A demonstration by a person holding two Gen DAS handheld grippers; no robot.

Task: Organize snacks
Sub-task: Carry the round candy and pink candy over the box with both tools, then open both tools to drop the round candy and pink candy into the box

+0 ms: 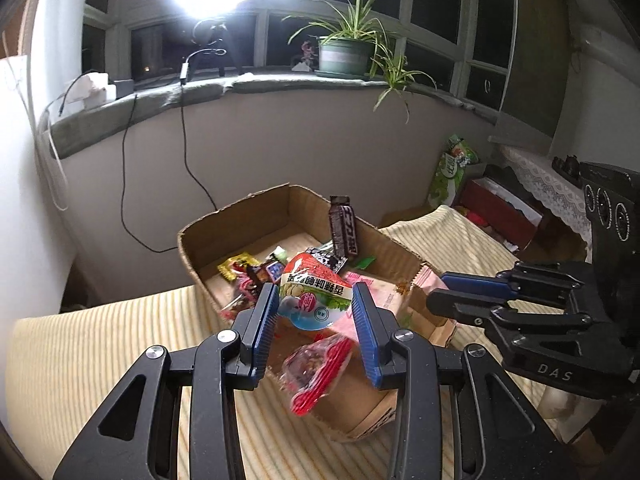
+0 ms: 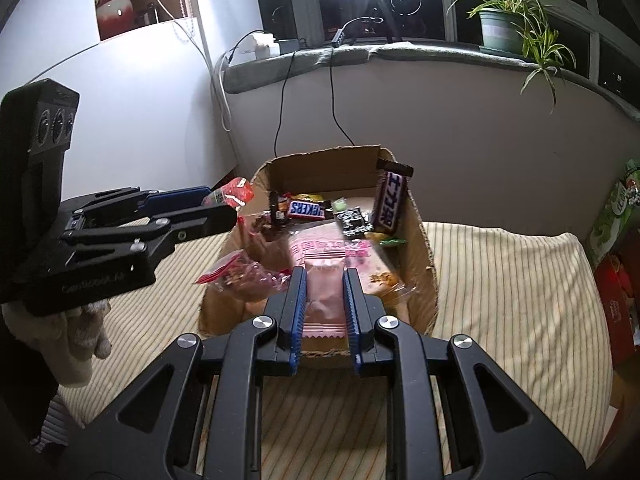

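Note:
An open cardboard box (image 1: 240, 220) (image 2: 324, 160) sits on striped cloth and holds several snacks, among them a Snickers bar (image 1: 342, 228) (image 2: 390, 200) leaning upright in its far right corner. My left gripper (image 1: 316, 292) (image 2: 224, 204) is shut on a red, white and blue snack pouch (image 1: 308, 292) (image 2: 236, 192) above the box's near left side. My right gripper (image 2: 324, 280) (image 1: 436, 290) is shut on a pink wrapped packet (image 2: 324, 296) (image 1: 426, 280) over the box's near edge. A clear red-printed packet (image 1: 316, 376) (image 2: 240, 276) shows blurred at the box's near left rim.
Yellow striped cloth (image 2: 500, 280) covers the surface around the box. A green snack bag (image 1: 452, 172) and a red box (image 1: 500, 208) stand off to the right. Behind are a wall, hanging cables (image 1: 188, 152), a sill with a potted plant (image 1: 346, 54) and a bright lamp.

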